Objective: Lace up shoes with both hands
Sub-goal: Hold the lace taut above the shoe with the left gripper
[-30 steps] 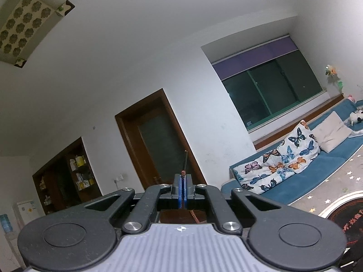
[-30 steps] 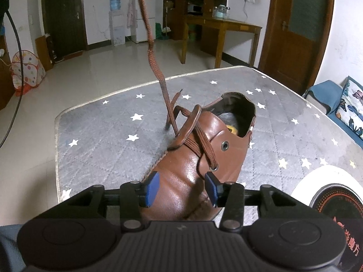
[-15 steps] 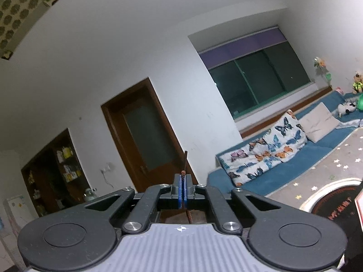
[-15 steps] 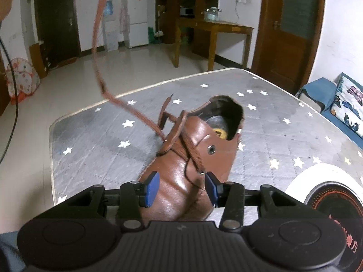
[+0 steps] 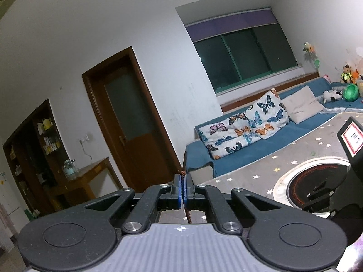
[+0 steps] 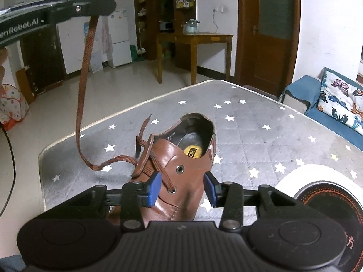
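Observation:
A brown leather shoe lies on the grey star-patterned mat, heel away from me. My right gripper hovers over its front. The jaws are closing, with the shoe's upper and a crossed lace between the blue pads, and I see no pad pressing on them. My left gripper is shut on the brown shoelace. In the right wrist view the left gripper is high at the upper left. The shoelace hangs from it, sags to the mat and runs into the shoe. The other lace end sticks up beside the tongue.
A round black induction cooker sits on the mat at the near right. The mat's edge drops to the tiled floor at the left. A wooden table and a door stand beyond. A blue sofa with cushions is at the right.
My left gripper has come down and tipped forward, and now shows at the top left of the right wrist view. The lace, taut a second ago, now sags onto the mat.

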{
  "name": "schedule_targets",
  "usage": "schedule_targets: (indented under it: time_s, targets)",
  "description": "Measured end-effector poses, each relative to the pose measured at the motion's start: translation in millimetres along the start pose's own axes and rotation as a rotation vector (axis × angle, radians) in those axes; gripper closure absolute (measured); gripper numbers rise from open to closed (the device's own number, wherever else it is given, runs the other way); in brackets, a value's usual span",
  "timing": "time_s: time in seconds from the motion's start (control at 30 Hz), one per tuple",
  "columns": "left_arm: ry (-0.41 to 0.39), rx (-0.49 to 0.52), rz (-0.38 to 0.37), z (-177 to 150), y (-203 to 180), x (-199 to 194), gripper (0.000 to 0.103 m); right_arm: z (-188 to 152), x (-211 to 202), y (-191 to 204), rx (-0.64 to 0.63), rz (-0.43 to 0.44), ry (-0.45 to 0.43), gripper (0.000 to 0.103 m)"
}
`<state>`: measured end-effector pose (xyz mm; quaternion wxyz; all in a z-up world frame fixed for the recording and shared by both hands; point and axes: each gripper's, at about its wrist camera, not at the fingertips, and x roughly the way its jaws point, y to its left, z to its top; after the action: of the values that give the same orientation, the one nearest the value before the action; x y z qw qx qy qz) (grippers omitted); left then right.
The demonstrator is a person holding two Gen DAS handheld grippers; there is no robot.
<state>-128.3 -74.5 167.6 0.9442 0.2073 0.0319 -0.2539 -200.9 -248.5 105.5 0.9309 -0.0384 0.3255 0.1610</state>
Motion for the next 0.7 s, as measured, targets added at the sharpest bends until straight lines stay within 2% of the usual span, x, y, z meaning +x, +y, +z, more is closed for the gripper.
schedule_targets:
  time_s: [0.2, 0.33, 0.5, 0.7]
  targets:
    - [0.008, -0.008, 0.000, -2.6, 2.5, 0.2, 0.101, -13.8, -4.1, 23.5, -0.080, 0.073, 0.049, 0.060]
    - [0.008, -0.012, 0.003, -3.8, 2.6, -0.6, 0.101, -21.7, -5.7, 40.1, -0.104, 0.124, 0.068, 0.049]
    - [0.011, -0.011, -0.012, -7.4, 1.3, -2.5, 0.101, -29.3, 1.1, 57.8, -0.134, 0.128, 0.082, 0.045]
    - [0.032, 0.009, -0.043, -16.1, -6.8, -2.5, 0.101, -40.9, 10.6, 62.6, -0.171, 0.074, 0.107, 0.046]
